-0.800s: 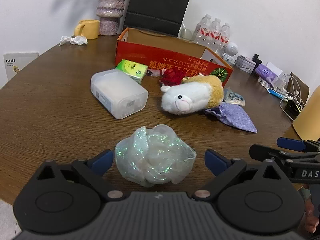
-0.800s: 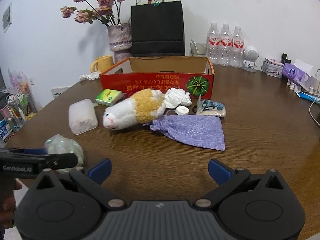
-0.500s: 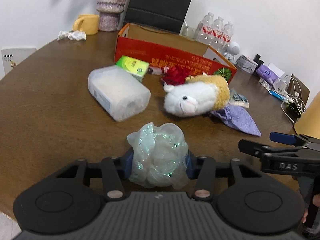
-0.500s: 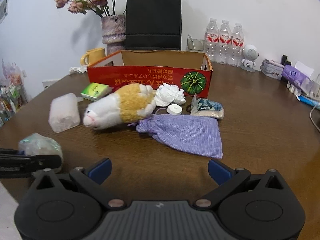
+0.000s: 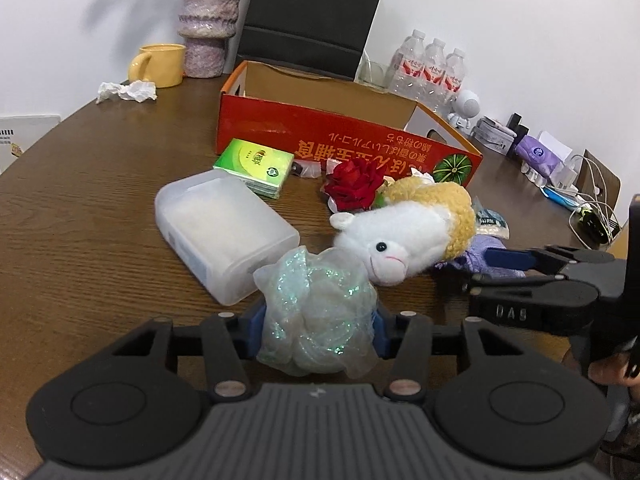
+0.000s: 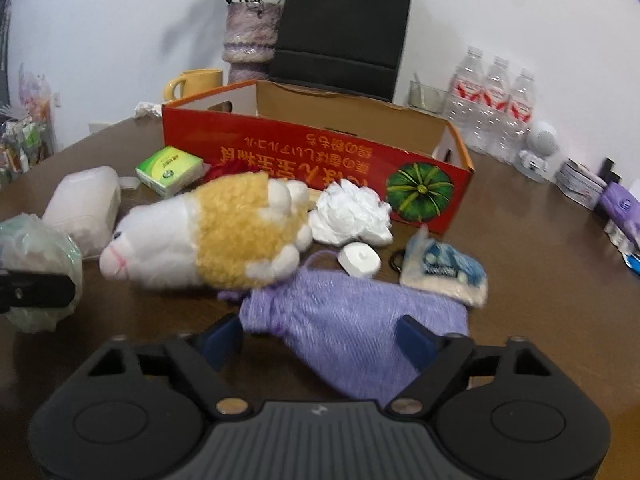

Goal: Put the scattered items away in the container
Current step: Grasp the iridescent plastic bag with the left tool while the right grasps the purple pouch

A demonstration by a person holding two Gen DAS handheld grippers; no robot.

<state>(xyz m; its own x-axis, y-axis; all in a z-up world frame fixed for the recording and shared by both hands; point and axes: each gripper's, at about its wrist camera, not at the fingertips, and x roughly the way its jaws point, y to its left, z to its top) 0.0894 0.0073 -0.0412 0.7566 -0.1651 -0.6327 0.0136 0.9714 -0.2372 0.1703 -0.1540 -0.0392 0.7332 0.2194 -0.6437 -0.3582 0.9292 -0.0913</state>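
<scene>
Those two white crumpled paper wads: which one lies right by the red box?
The larger wad, against the red box beside its pumpkin picture; the other wad lies near the yellow mug.

Both wrist cameras look low across the round brown wooden desk toward its far edge; both views share the red cardboard box.

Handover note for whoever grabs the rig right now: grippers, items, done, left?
Left gripper: shut on the iridescent mesh ball.
Right gripper: open, jaws either side of the purple pouch.
Red box: nothing visible inside.
On the table: plush toy, clear case, green pack, red flower, white wad, white puck, blue packet.
Left: box everything.
</scene>
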